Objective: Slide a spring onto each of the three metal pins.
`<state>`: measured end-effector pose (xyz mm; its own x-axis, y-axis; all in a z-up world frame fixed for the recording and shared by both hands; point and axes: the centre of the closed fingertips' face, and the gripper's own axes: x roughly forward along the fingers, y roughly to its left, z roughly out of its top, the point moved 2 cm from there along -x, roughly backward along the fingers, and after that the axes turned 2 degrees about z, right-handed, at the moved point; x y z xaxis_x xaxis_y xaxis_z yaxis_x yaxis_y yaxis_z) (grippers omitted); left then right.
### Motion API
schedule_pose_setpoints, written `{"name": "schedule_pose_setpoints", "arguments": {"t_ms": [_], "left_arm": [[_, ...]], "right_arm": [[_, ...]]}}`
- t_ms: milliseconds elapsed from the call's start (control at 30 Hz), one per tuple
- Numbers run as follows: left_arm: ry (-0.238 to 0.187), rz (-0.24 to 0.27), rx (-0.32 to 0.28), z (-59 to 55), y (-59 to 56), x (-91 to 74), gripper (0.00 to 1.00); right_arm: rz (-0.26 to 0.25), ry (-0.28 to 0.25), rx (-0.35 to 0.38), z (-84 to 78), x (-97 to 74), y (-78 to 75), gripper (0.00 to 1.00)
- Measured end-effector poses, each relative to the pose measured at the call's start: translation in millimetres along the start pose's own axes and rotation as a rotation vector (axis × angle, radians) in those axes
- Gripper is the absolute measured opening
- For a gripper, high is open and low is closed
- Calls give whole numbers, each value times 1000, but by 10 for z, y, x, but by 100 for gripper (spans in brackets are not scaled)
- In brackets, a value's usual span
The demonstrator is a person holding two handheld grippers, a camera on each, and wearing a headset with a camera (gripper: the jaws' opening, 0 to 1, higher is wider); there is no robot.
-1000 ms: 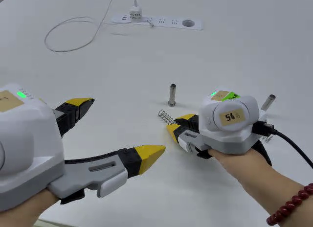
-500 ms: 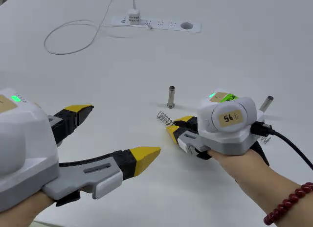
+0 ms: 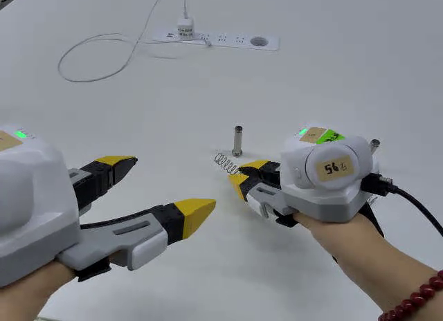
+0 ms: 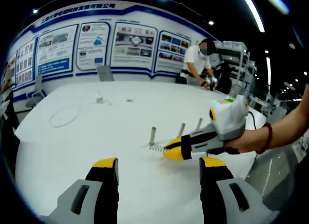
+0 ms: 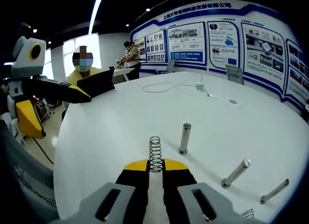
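Note:
My right gripper is shut on one end of a small steel spring, which sticks out level ahead of the yellow tips. In the right gripper view the spring rises from between the closed jaws, just left of the nearest upright metal pin. Two more pins stand further right, and another spring lies by the rim. In the head view the near pin stands just beyond the held spring. My left gripper hangs open and holds nothing at the lower left.
A white power strip with a plugged charger and a looping white cable lies at the far side of the white table. People stand in the background past the table.
The head camera has tilted, shifting the scene. The right gripper with the spring has edged a little closer to the near pin. The left gripper stays open.

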<state>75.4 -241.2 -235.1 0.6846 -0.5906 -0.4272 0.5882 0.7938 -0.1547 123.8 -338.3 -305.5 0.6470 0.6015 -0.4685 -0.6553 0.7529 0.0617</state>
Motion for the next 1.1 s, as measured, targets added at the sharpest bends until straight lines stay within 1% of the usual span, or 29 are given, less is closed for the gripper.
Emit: {"name": "schedule_pose_setpoints", "arguments": {"t_ms": [100, 133, 233, 333, 467, 633, 700, 733, 800, 833, 967, 1000, 1100], "left_arm": [[-3, -4, -23, 23, 7, 3, 63], [-8, -6, -39, 31, 5, 6, 63], [-20, -12, -61, 49, -3, 15, 62], [-15, -22, -75, 49, -12, 29, 59], [-15, -43, -99, 54, -35, 54, 54], [-29, -78, -165, 63, -68, 96, 49], [-33, -89, -191, 65, -77, 106, 48], [-38, -93, -203, 69, -80, 110, 48], [-42, -98, -221, 71, -82, 114, 47], [-45, -104, -233, 72, -85, 116, 47], [-61, -129, -277, 74, -105, 122, 43], [-63, -138, -299, 72, -112, 125, 42], [-82, -153, -334, 87, -126, 127, 39]], "right_arm": [[17, -17, -7, 60, -49, 60, 11], [18, -23, -19, 82, -70, 77, 11], [23, -39, -23, 133, -121, 117, 11], [32, -52, -31, 189, -189, 158, 11], [47, -69, -67, 246, -274, 220, 11], [68, -87, -86, 298, -372, 303, 11], [79, -104, -101, 326, -405, 346, 11], [90, -119, -120, 347, -424, 381, 11], [91, -120, -142, 344, -449, 415, 11], [99, -134, -157, 358, -468, 445, 11], [129, -152, -156, 373, -508, 525, 11], [134, -154, -156, 371, -517, 540, 11], [147, -162, -153, 382, -527, 574, 11]]}}
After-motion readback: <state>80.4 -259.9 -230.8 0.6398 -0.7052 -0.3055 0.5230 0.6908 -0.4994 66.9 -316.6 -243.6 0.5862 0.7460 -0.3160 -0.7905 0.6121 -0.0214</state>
